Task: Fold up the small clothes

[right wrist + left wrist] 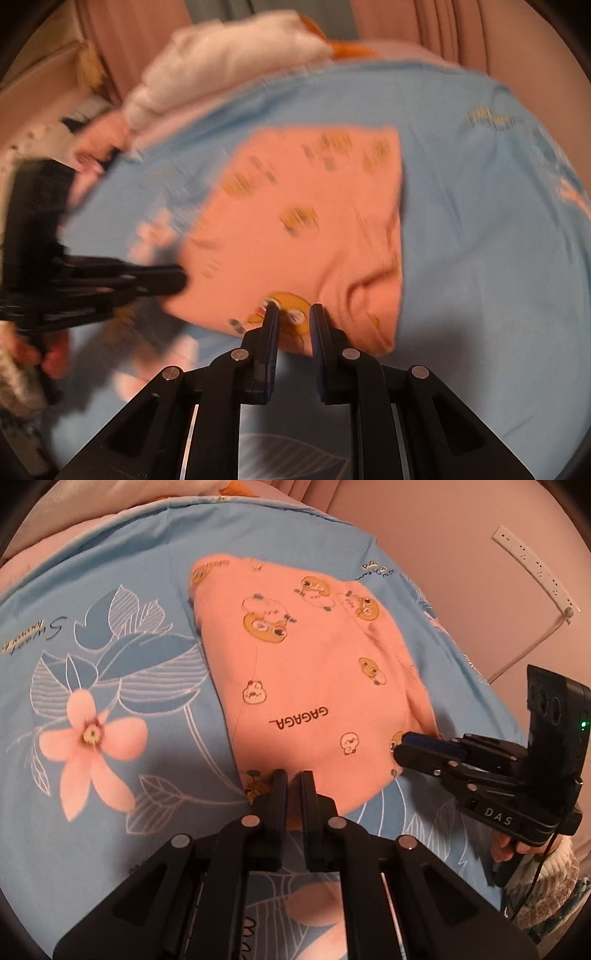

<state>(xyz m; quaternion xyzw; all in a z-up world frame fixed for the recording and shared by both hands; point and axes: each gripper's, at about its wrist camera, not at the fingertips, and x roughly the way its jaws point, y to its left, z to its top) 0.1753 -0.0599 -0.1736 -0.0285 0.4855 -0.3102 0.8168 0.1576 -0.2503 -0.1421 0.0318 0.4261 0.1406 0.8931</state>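
On the blue bedsheet (122, 572), one pink garment (314, 672) is pinched at its near edge by two nearly closed hand-held grippers, left (293, 775) and right (293, 308).

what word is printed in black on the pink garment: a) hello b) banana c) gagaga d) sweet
c: the pink garment, lying on the blue floral sheet, carries "GAGAGA..." in black, upside down in the left wrist view, among cartoon duck prints.
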